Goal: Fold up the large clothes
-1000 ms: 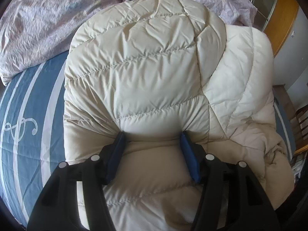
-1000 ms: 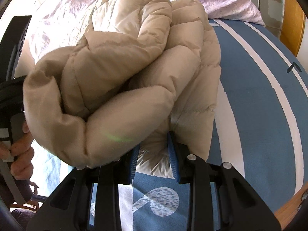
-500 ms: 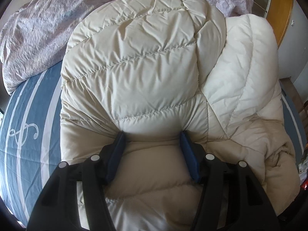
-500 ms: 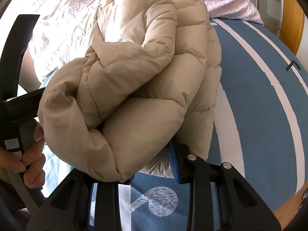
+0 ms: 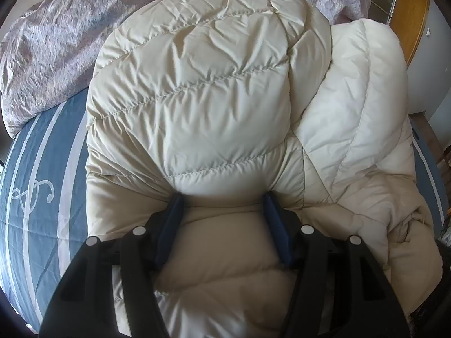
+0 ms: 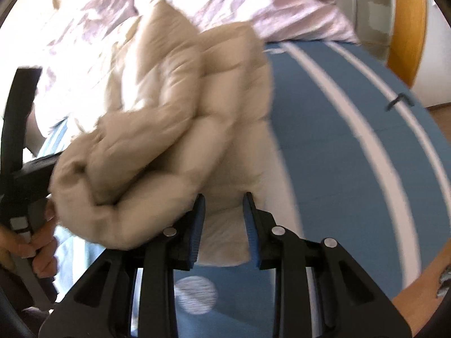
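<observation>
A large cream quilted down jacket (image 5: 203, 107) lies bunched on the blue striped bed. My left gripper (image 5: 222, 197) has its jaws wide apart with a thick puffy fold of the jacket pressed between the blue pads (image 5: 173, 214). In the right wrist view the jacket (image 6: 180, 146) is a bulging beige roll. My right gripper (image 6: 222, 200) stands with its jaws apart around the jacket's lower edge, and the view is blurred. The left gripper's black handle and the hand holding it show at the left edge of the right wrist view.
The bed has a blue cover with white stripes (image 6: 352, 146). A rumpled lilac floral duvet (image 5: 56, 42) lies at the head of the bed. A wooden wardrobe edge (image 5: 408, 19) stands beyond the bed on the right. Wooden floor shows at the lower right of the right wrist view.
The right gripper's jaws have opened wider and the jacket roll has dropped and shifted left. The left gripper has pushed slightly forward over the jacket.
</observation>
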{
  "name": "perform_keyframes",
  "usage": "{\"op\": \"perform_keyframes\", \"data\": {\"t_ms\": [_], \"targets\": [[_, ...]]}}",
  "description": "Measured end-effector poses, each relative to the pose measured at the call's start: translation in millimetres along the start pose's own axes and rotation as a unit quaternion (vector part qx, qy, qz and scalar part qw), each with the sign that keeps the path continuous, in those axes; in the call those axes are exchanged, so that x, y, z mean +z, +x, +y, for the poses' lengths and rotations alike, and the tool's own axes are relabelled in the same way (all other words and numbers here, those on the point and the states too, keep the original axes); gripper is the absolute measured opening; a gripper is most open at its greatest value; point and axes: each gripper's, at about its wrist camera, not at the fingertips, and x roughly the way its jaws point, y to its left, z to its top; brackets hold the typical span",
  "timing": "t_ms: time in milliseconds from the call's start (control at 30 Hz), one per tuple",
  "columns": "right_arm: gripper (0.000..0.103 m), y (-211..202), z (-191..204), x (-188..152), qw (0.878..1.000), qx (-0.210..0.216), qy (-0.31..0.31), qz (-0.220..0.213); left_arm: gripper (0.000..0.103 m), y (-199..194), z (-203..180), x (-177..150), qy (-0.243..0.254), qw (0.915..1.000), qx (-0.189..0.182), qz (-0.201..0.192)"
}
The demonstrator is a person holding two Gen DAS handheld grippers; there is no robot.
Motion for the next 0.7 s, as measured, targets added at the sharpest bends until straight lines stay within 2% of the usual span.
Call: {"op": "perform_keyframes", "data": {"t_ms": [133,267,400,533,700], "targets": [[0.029,-8.7,-19.8,18.7,0.999,-0.007,0.029,-0.016,0.059,0.0,-0.5,1.8,-0.003,1.0000,0.000,0.002],[0.029,-20.7,-18.3,41.2,0.999,0.013,0.030,-0.039,0.059,1.1,-3.3,4.9,-0.004,1.0000,-0.002,0.004],[0.029,-31.8,2.1,66.5,0.997,0.056,0.021,-0.053,0.059,2.9,-4.8,7.9,-0.004,1.0000,-0.004,0.005],[0.029,-41.7,32.8,76.2,0.994,0.088,0.000,-0.057,0.059,6.7,-4.0,11.6,-0.004,0.9999,-0.008,0.006],[0.027,-34.7,62.8,91.4,0.991,0.120,-0.025,-0.052,0.059,7.4,0.9,11.5,-0.005,0.9999,-0.015,0.006]]}}
